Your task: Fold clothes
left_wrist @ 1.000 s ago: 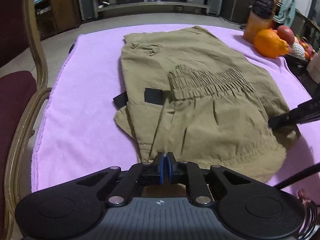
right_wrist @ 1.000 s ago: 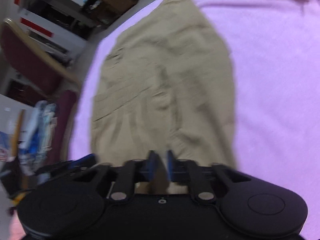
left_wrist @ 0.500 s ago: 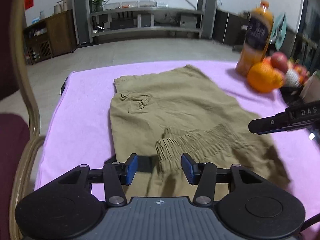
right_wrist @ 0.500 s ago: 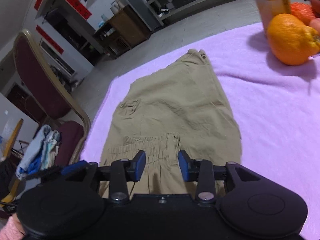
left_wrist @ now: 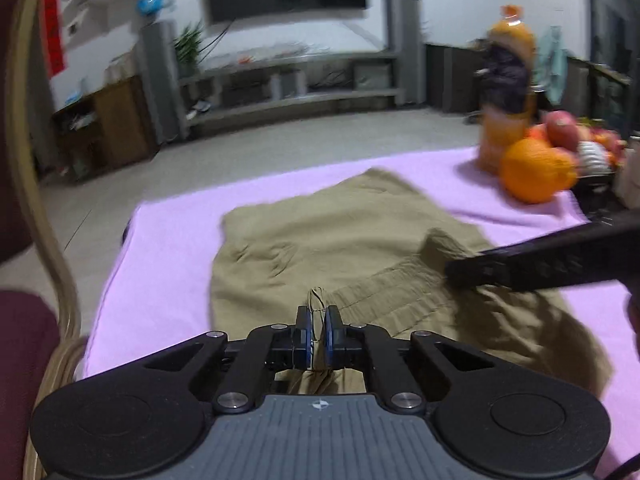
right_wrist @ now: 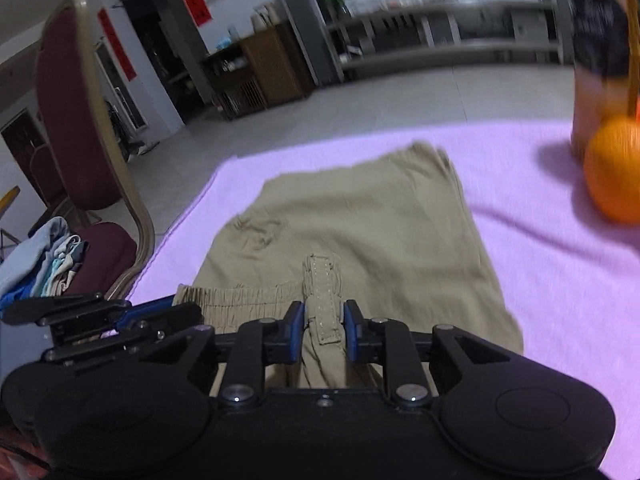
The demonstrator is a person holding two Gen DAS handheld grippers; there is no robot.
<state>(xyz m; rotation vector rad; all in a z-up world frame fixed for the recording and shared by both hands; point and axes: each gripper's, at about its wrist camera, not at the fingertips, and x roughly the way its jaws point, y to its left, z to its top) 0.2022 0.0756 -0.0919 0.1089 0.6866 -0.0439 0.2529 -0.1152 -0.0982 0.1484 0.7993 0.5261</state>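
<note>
Khaki shorts (left_wrist: 340, 232) lie folded on a purple cloth (left_wrist: 160, 280), elastic waistband nearest me. My left gripper (left_wrist: 317, 326) is closing, its blue pads pinching the waistband's left end and a loose thread. In the right wrist view the shorts (right_wrist: 360, 220) stretch away from my right gripper (right_wrist: 322, 322). Its jaws are closing on a stitched corner of the waistband that stands up between the pads. The right gripper (left_wrist: 540, 264) also shows in the left wrist view, with cloth raised at its tip. The left gripper (right_wrist: 100, 320) shows at the lower left of the right wrist view.
An orange (left_wrist: 536, 170), other fruit (left_wrist: 560, 130) and a tall juice bottle (left_wrist: 506, 96) stand at the cloth's far right corner. A maroon chair (right_wrist: 76, 120) stands to the left, a pile of clothes (right_wrist: 44, 256) on its seat. Bare floor lies beyond.
Both grippers were shut a second ago, opened wide over the waistband, and have closed on it. Both have risen and tipped up, so more of the room shows.
</note>
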